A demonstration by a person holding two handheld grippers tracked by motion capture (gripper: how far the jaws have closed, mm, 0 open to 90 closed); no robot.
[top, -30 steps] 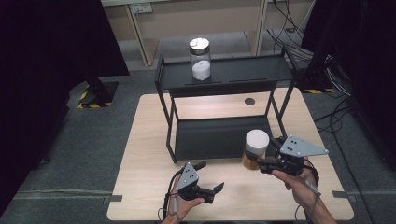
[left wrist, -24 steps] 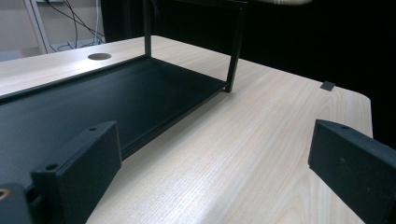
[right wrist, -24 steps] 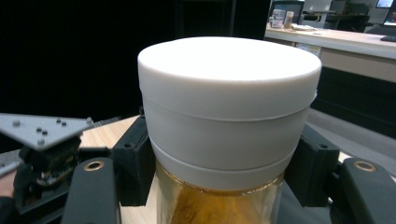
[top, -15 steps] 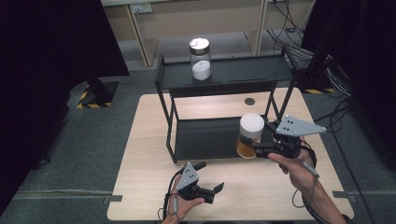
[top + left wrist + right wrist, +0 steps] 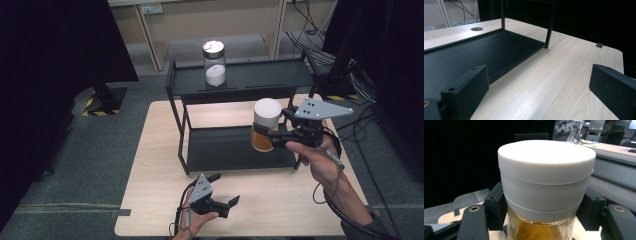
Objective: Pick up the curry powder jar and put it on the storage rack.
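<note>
Jar held up in front of the rack

The right gripper (image 5: 274, 131) is clamped on the jar (image 5: 265, 125), upright, with a white lid and amber contents, now higher and closer to the rack (image 5: 240, 80) than a second ago. The left gripper (image 5: 222, 200) rests low over the table (image 5: 150, 200), jaws spread and empty.

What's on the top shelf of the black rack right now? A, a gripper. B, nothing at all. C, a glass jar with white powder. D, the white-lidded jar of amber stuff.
C: the glass jar with white powder stands on the top shelf, while the right gripper holds the white-lidded amber jar lower down in front of it.
</note>
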